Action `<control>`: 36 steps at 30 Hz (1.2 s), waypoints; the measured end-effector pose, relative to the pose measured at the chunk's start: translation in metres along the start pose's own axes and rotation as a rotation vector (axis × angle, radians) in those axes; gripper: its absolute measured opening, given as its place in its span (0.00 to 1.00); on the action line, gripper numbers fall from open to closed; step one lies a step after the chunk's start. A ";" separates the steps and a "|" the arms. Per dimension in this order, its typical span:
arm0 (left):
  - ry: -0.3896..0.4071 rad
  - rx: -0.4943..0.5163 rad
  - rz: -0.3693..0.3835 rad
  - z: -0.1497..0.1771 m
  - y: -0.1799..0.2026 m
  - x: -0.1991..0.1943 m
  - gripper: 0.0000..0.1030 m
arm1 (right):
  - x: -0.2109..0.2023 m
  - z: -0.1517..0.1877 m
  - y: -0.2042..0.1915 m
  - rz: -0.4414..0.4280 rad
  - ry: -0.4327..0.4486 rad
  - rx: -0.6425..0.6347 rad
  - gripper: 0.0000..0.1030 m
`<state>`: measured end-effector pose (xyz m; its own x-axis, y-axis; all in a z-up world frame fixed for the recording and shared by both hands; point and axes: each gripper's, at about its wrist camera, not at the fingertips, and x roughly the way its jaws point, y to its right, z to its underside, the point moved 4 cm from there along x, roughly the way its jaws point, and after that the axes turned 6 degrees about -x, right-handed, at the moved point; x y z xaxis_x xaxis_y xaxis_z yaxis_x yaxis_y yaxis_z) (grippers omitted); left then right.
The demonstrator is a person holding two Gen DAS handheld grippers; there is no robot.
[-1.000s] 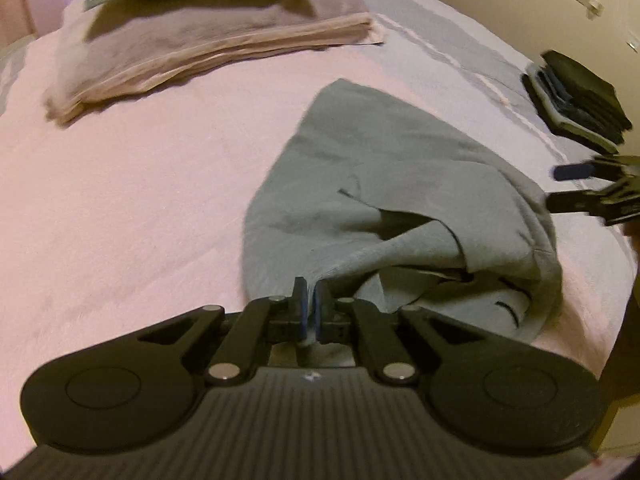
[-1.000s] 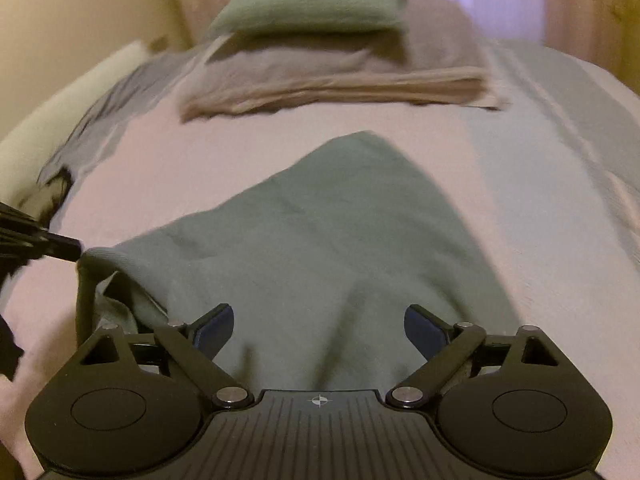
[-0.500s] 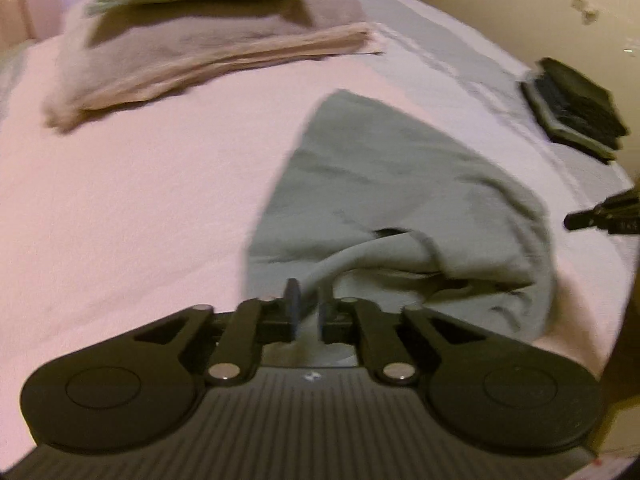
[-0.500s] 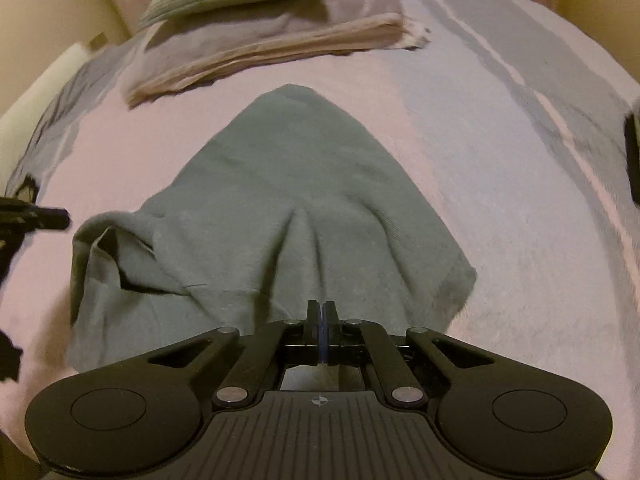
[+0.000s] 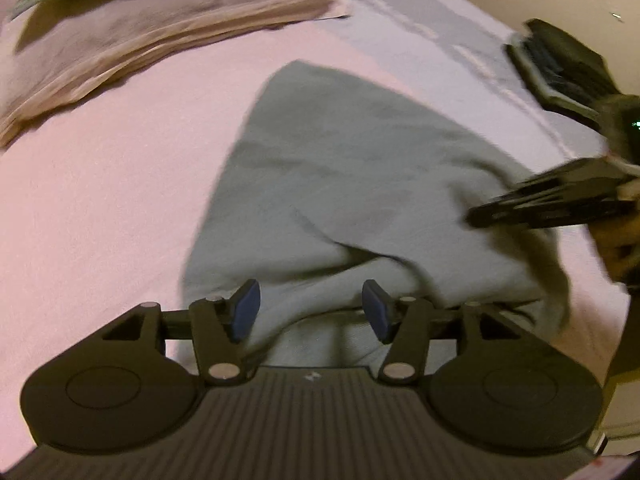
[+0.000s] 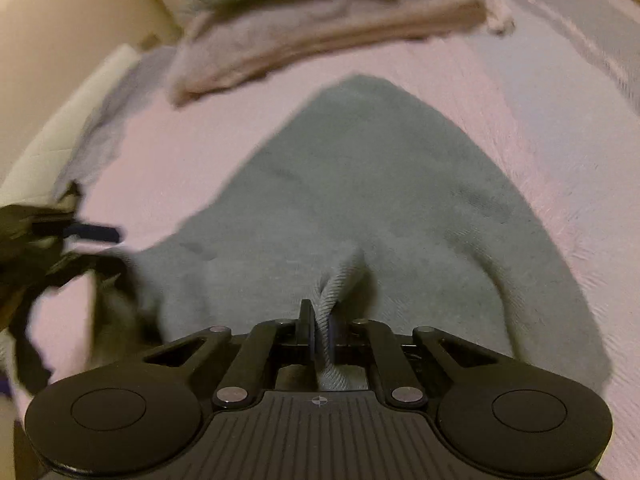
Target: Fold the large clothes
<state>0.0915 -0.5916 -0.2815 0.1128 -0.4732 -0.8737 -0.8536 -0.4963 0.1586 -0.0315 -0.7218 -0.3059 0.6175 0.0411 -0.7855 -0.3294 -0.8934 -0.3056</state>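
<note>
Two grippers — right gripper (image 6: 320, 334) pinches garment (image 6: 372, 192), left gripper (image 5: 311, 310) gapes.

Grey-green garment (image 6: 360, 184) (pink bedspread (image 5: 100, 200) beneath)

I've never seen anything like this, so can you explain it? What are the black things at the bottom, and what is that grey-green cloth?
Those black things are two grabbing tools; a person holds one in each hand. Each tool carries a camera looking along its fingers, so one picture comes from each. The left gripper is open, with cloth lying between its blue pads. The right gripper is pinched shut on a fold of the garment, a big grey-green piece of clothing spread on the bed. Folded blankets lie further back.
</note>
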 end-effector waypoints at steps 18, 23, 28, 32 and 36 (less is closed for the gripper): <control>0.016 0.064 0.023 0.044 -0.031 -0.061 0.55 | -0.112 0.177 -0.118 0.198 -0.137 0.121 0.04; -0.022 0.065 0.057 0.065 -0.028 -0.057 0.55 | -0.117 0.160 -0.090 0.212 -0.053 0.214 0.51; -0.049 0.154 0.092 0.080 0.004 -0.034 0.53 | -0.115 0.133 -0.049 0.261 -0.021 0.214 0.53; -0.058 0.143 0.042 0.082 0.011 -0.014 0.06 | -0.102 0.109 -0.002 0.329 -0.012 0.193 0.54; -0.046 0.099 -0.044 0.089 -0.010 -0.051 0.01 | -0.085 0.078 0.058 0.384 0.047 0.259 0.56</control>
<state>0.0486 -0.4979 -0.2792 0.1297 -0.4176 -0.8993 -0.8945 -0.4406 0.0756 -0.1589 -0.7429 -0.2984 0.4457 -0.2967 -0.8446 -0.7044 -0.6985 -0.1263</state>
